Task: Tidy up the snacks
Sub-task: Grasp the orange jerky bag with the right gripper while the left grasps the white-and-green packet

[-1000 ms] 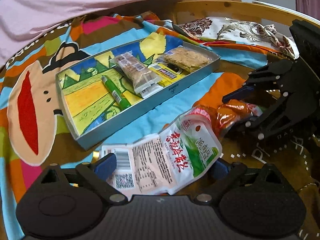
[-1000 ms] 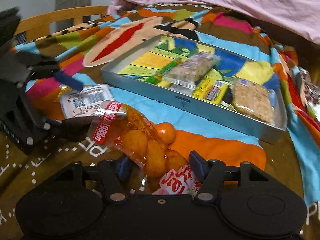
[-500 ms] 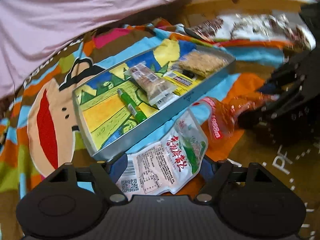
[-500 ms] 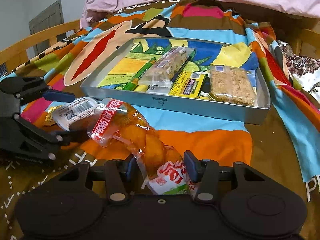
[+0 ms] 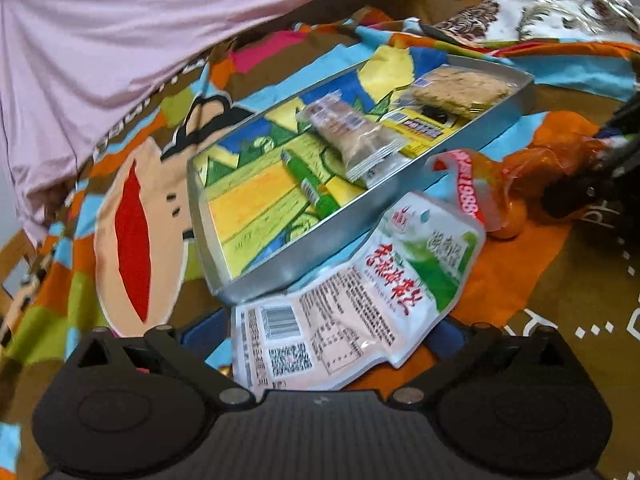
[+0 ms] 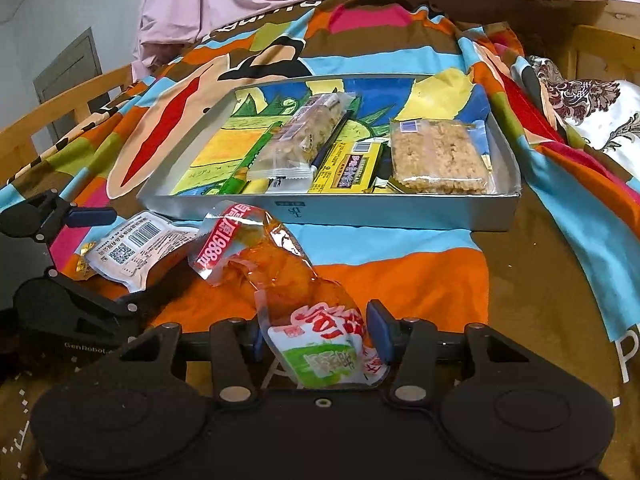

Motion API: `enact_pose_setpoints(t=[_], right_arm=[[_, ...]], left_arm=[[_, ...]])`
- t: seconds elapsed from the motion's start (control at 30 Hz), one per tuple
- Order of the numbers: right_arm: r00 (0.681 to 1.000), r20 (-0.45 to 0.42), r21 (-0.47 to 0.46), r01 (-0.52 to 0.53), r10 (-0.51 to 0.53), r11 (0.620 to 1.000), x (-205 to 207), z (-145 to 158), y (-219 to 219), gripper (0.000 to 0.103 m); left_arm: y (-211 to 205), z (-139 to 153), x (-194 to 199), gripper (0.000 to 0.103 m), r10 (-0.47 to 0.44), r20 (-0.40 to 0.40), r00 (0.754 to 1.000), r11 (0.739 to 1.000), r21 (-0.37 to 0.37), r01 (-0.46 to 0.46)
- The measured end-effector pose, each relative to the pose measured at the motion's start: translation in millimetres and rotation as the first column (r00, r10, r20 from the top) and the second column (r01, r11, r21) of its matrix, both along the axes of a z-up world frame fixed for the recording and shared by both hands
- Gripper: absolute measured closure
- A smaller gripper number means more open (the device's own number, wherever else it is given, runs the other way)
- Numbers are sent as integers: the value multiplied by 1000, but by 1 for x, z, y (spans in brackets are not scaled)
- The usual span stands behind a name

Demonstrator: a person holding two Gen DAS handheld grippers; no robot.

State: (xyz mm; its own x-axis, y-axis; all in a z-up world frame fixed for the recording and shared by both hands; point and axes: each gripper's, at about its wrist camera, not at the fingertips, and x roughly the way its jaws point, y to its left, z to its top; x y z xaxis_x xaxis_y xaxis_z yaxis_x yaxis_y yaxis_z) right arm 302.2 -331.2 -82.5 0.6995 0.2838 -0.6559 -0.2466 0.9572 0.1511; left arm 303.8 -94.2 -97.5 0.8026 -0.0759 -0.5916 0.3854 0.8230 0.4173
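Both grippers have carried their packets closer to the metal tray since a second ago, and the white packet no longer lies flat on the blanket.

From the left wrist view, the left gripper (image 5: 320, 336) has its jaws closed on the white snack packet (image 5: 356, 304), which has red characters, a green patch and a barcode end nearest the camera. The packet's far end rises just past the near long wall of the metal tray (image 5: 304, 256). Inside the tray lie a green stick pack (image 5: 308, 180), a clear-wrapped bar (image 5: 352, 136), a yellow packet (image 5: 420, 130) and a rice cracker block (image 5: 460, 88) at the far end. The orange snack bag (image 5: 516, 184) hangs to the right of the tray, its far end in the dark right gripper at the picture's right edge. A cartoon-print blanket (image 5: 128, 232) covers the bed under everything, with pink bedding (image 5: 120, 32) behind.

From the right wrist view, the right gripper (image 6: 316, 336) has its jaws closed on the lower end of the orange snack bag (image 6: 280, 272), whose top leans toward the tray's near wall (image 6: 360, 212). The left gripper (image 6: 84, 256) sits at the left, jaws around the white snack packet (image 6: 136, 248), near the tray's near left corner. The tray rests on the blanket (image 6: 400, 264), holding the same four snacks.
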Motion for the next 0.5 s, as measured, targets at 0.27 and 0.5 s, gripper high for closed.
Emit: enact_pose_setpoints(t=[0.27,0.5], right_arm=[[1000,5,-30,-19,19,999,-1,-1,7,53],[996,-86,-14,-32,31,999,-7,9,6,53]], left_arm=[[13,3,13,3,26,-84,996,995,-92,-34],[5,10,7,17,-41,-184,982,994,-108,22]])
